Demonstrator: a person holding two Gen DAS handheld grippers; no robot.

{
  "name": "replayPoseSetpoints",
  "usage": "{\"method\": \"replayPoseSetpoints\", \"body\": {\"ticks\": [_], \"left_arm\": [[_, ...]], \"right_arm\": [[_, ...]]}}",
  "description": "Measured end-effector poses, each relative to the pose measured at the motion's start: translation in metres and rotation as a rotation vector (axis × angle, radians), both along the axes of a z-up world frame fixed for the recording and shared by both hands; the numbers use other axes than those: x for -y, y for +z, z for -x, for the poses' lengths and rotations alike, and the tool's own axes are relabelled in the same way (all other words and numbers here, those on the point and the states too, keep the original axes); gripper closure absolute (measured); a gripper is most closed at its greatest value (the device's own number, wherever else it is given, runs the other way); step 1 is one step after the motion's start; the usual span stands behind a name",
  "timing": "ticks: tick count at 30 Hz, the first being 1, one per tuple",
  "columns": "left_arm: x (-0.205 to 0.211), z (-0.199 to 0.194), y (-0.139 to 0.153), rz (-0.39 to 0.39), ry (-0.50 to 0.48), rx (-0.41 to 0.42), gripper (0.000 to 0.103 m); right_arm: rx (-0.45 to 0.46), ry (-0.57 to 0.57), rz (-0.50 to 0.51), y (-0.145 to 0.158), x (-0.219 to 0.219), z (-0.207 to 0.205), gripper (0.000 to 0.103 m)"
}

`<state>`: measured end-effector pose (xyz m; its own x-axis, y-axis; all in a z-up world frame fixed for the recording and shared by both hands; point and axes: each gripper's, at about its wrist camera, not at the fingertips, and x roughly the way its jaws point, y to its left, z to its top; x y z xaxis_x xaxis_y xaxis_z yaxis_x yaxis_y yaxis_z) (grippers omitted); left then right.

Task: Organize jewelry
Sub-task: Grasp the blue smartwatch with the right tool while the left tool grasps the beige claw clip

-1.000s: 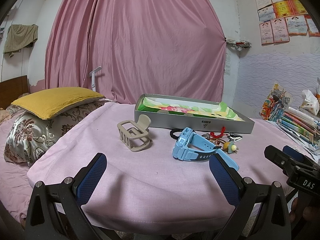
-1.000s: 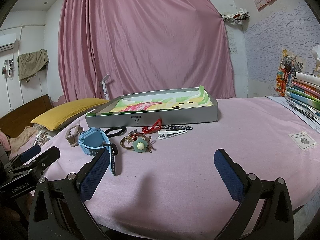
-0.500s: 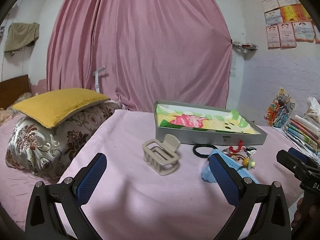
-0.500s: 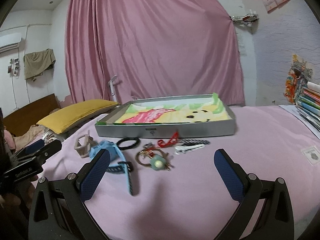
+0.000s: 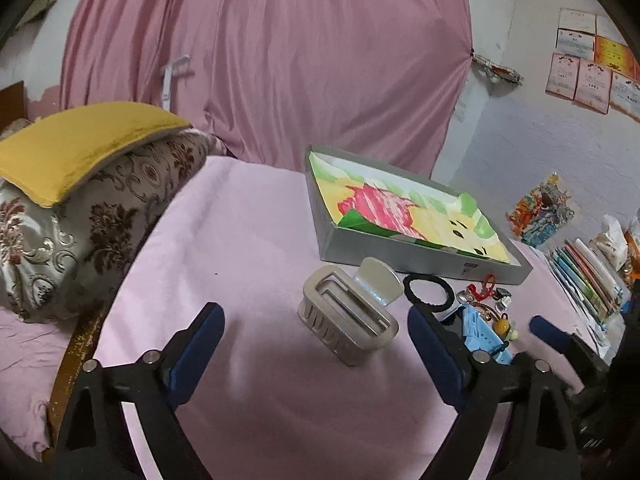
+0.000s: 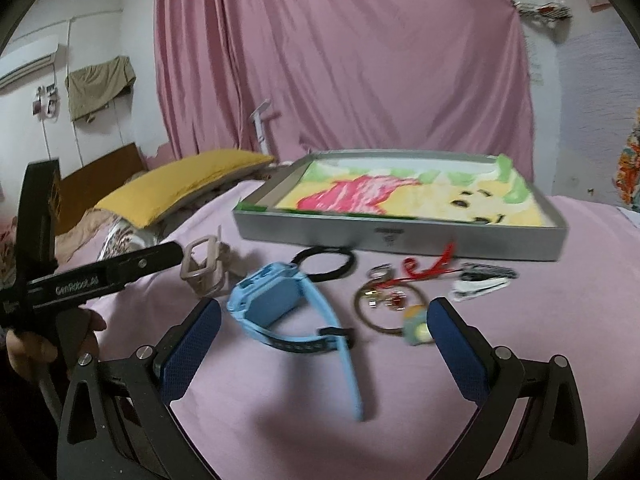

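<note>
Your left gripper (image 5: pixel 316 344) bears the white word "GenRobot.ai" along its black bar in the right wrist view; the small label on the front wall of the grey box (image 6: pixel 400 240) is too blurred to read, and so are the certificates (image 5: pixel 588 72) on the wall at 2 o'clock. Your left gripper's jaws are closing, nothing pressed between the blue pads, with the beige claw hair clip (image 5: pixel 348 320) lying in the gap near the pad at 3 o'clock. Your right gripper (image 6: pixel 320 344) stands wide and released, the light blue watch (image 6: pixel 288 312) lying between its pads untouched. The jewelry sits on the pink sheet (image 6: pixel 400 400) in front of the box: a black hair tie (image 6: pixel 324 264) at 12 o'clock from the watch, a ring of charms with a green-and-yellow bead (image 6: pixel 416 328) at 3 o'clock, a red cord (image 6: pixel 432 266) and a black-and-white clip (image 6: pixel 480 278) beyond. The box, lined with a pink, yellow and green picture, lies flat. A pink curtain (image 5: pixel 280 60) fills the back; a yellow cushion (image 5: pixel 76 144) tops a floral pillow (image 5: pixel 80 240) at 9 o'clock, and books (image 5: pixel 588 276) lie at 3 o'clock.
</note>
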<state>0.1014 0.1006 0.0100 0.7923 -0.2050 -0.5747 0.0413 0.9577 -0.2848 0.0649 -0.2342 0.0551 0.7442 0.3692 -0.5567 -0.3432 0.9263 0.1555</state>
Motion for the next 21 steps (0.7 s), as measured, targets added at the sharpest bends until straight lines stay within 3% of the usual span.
{"method": "replayPoseSetpoints", "body": {"ticks": [8,10,12,16,21], "left_arm": [[-0.007,-0.022,-0.006,0.042,-0.059,-0.079,0.022],[-0.008,-0.027,-0.008,0.053,-0.067,-0.098,0.023],[-0.009,-0.031,-0.01,0.063,-0.077,-0.119,0.029],[-0.009,-0.039,-0.013,0.099,-0.105,-0.154,0.033],[-0.009,-0.045,-0.011,0.152,-0.13,-0.18,0.053]], "right_arm": [[-0.083,0.015,0.052,-0.012,-0.033,-0.015,0.006],[-0.11,0.003,0.064,-0.014,-0.036,-0.02,0.009],[-0.137,-0.014,0.082,-0.015,-0.038,-0.024,0.019],[-0.172,-0.037,0.088,-0.015,-0.043,-0.033,0.021],[-0.199,-0.046,0.063,-0.014,-0.042,-0.04,0.024]]}}
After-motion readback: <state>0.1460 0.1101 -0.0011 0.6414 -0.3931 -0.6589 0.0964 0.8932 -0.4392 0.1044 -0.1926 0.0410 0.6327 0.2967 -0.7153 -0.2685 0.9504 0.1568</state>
